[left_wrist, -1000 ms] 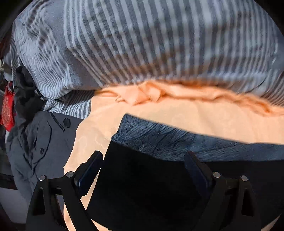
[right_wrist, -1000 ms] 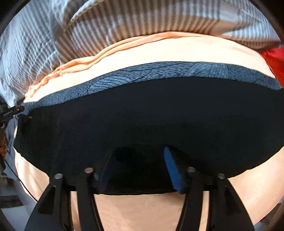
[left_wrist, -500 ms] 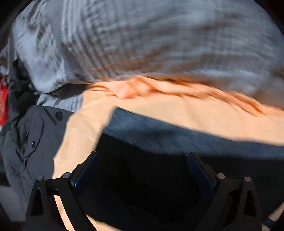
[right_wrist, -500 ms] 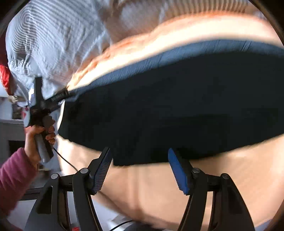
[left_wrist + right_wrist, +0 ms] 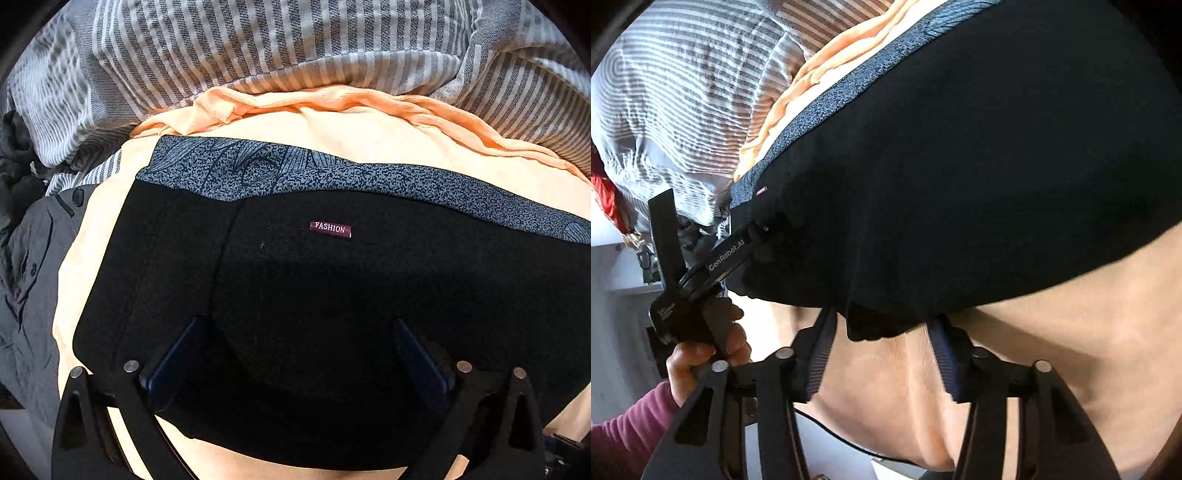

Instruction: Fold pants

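Since a second ago my right gripper (image 5: pixel 879 354) has pulled back off the black pants (image 5: pixel 314 295), whose near hem now bunches just ahead of its spread fingertips. My left gripper (image 5: pixel 295 354) hovers over the pants, fingers wide apart with dark cloth between and beneath them; whether they touch it I cannot tell. The pants lie flat on the peach sheet (image 5: pixel 369 129), striped blanket (image 5: pixel 258 40) beyond
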`<state>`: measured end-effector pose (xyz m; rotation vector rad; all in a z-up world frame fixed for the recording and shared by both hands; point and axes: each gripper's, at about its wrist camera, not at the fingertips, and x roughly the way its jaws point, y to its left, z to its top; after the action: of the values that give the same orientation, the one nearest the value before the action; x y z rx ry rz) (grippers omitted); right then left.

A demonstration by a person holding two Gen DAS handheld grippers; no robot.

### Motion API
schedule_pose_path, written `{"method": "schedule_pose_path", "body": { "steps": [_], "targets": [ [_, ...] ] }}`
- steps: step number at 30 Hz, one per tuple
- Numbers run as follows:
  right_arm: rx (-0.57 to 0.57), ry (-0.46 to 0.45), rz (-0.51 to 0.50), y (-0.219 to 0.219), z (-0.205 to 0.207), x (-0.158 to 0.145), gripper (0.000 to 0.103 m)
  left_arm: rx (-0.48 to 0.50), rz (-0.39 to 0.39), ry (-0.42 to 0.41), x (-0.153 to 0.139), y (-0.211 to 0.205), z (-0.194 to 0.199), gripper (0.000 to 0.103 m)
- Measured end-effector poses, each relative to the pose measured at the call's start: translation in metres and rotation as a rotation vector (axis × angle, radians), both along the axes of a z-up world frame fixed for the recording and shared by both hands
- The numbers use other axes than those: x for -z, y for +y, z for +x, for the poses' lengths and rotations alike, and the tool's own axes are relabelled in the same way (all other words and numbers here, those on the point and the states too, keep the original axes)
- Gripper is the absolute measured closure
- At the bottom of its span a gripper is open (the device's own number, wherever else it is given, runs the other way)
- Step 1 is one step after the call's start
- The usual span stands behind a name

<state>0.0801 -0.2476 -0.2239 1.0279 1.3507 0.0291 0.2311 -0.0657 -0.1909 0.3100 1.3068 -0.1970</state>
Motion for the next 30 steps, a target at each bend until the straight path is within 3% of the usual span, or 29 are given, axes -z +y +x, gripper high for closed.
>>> {"method": "schedule_pose_path", "body": {
  "steps": [12,13,15,20,26,30],
  "targets": [
    [0.071,0.002,0.096,0.005,0.005,0.015,0.056,-0.003,-0.002,-0.014,0.0,0.006,0.0,0.001],
    [0.089,0.009,0.121,0.004,0.006,0.017,0.059,-0.003,-0.001,-0.014,-0.001,0.004,-0.001,0.001],
    [0.1,0.011,0.147,0.001,0.008,0.016,0.094,-0.007,0.004,-0.007,-0.001,0.003,-0.001,0.001],
    [0.007,-0.074,0.106,0.003,0.014,-0.018,0.096,-0.007,-0.017,0.047,-0.013,-0.002,-0.004,0.001],
    [-0.014,0.061,0.116,0.014,-0.008,0.01,0.1,0.151,0.044,0.027,-0.018,-0.032,-0.034,0.001],
    [-0.055,0.027,0.08,0.006,-0.015,-0.01,0.098,0.193,0.019,0.034,-0.025,-0.05,-0.05,0.001]
  ]
}}
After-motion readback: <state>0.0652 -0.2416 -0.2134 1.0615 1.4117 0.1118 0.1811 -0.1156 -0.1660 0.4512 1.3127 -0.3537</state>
